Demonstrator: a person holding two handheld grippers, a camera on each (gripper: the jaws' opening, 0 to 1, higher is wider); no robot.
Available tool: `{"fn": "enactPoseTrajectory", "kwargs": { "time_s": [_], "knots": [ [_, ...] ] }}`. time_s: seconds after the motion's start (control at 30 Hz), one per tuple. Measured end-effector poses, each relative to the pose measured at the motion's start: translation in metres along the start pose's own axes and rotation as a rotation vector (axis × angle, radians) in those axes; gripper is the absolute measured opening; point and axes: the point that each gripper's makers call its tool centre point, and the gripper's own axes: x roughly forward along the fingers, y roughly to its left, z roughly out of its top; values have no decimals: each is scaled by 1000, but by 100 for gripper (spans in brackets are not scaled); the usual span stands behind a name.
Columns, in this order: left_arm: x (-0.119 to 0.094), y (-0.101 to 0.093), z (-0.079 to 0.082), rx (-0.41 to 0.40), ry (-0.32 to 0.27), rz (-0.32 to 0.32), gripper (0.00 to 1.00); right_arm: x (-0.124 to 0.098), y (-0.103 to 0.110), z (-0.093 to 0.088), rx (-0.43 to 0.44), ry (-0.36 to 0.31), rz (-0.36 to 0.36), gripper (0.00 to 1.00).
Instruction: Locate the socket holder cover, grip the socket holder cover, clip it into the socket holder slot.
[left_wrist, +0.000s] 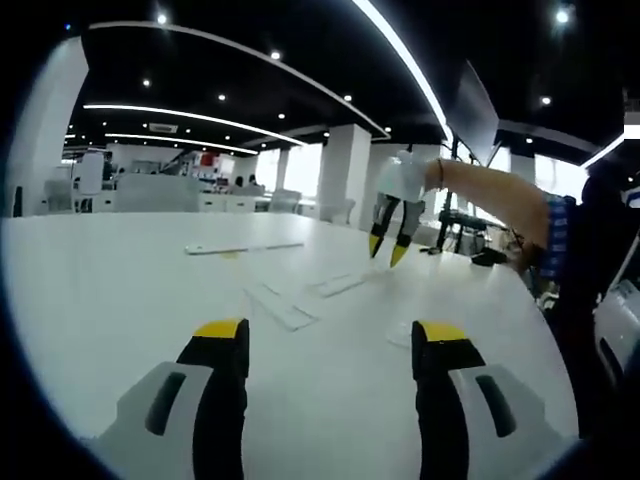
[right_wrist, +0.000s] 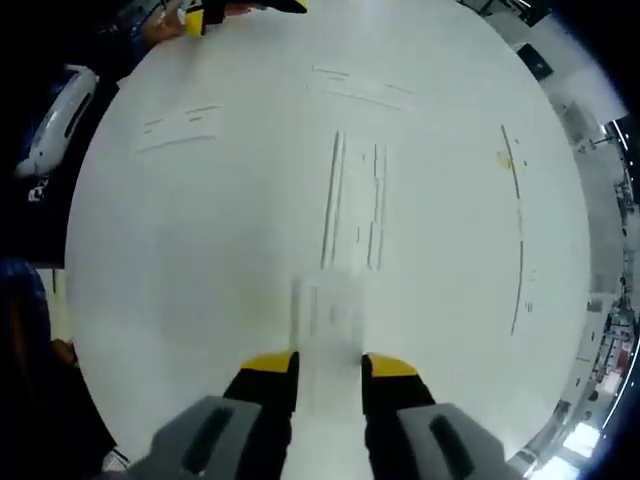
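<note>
A broad white table (left_wrist: 120, 300) is stretching out ahead of both grippers, taking up most of each view. In the left gripper view, the left gripper (left_wrist: 330, 345) is hovering low over it with its yellow-tipped jaws standing wide apart and nothing between them. Beyond them, ahead and slightly toward the middle, pale flat strips (left_wrist: 285, 305) are lying on the tabletop, well apart from the jaws; whether these are the socket holder or its cover cannot be told. Farther ahead and to the left, a long thin white bar (left_wrist: 243, 247) is lying flat.

Ahead and to the right in the same view, the right gripper (left_wrist: 388, 248) is hanging above the table on a person's arm (left_wrist: 495, 195), tips pointing down and a little apart.

In the right gripper view, that gripper (right_wrist: 329, 370) is looking down on the table (right_wrist: 180, 250), its jaws parted with bare tabletop showing between them. Just ahead of the tips, a pair of long narrow white strips (right_wrist: 355, 205) is lying side by side, running away from the gripper. A blurred pale patch is sitting between those strips and the jaws; what it is cannot be told. A thin rail (right_wrist: 519, 235) is lying far off to the right.
</note>
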Motion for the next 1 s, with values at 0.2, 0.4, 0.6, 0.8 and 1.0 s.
{"fn": "enactPoseTrajectory", "kwargs": {
  "time_s": [0.2, 0.4, 0.6, 0.8, 1.0],
  "knots": [
    [0, 0, -2, -3, 8, -6, 66, 7, -6, 6, 12, -15, 29, 27],
    [-2, 1, -1, -2, 11, -7, 66, 9, -9, 7, 43, -24, 61, 27],
    [-3, 2, -2, -3, 15, -7, 65, 13, -8, 8, 69, -28, 98, 27],
    [-4, 3, -4, -5, 21, -7, 65, 12, -8, 10, 85, -25, 108, 27],
    [-6, 3, -6, -4, 25, -8, 65, 14, -7, 11, 97, -5, 125, 27]
  ]
}}
